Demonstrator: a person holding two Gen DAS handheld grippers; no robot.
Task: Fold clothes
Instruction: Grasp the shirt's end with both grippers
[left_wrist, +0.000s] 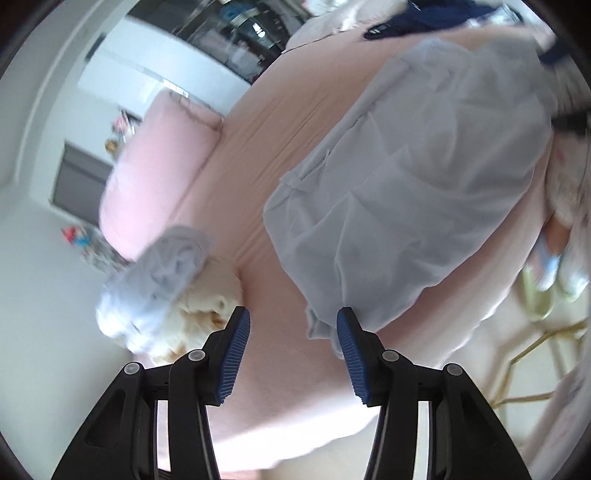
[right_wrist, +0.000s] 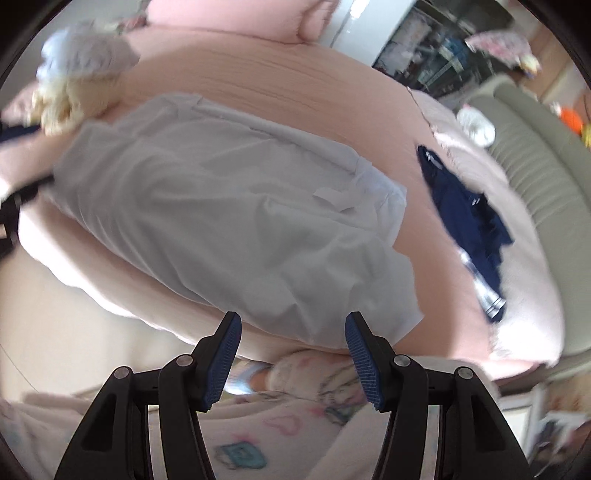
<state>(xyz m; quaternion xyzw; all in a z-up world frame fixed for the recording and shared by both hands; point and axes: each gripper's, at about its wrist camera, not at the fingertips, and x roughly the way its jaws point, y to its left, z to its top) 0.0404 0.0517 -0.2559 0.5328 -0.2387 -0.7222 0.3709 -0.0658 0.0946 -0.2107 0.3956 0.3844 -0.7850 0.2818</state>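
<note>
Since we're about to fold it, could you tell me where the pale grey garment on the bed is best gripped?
Grip the pale grey garment at its near hem corners, coming from the bed's near edge: that hem lies flat, just ahead of each open claw, left and right.

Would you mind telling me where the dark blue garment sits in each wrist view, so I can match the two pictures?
Left wrist: dark blue garment at the top edge, beyond the pale grey garment.
Right wrist: right of centre, lying on the pink bed.
Shared landmark: the pale grey garment spread mid-bed.
</note>
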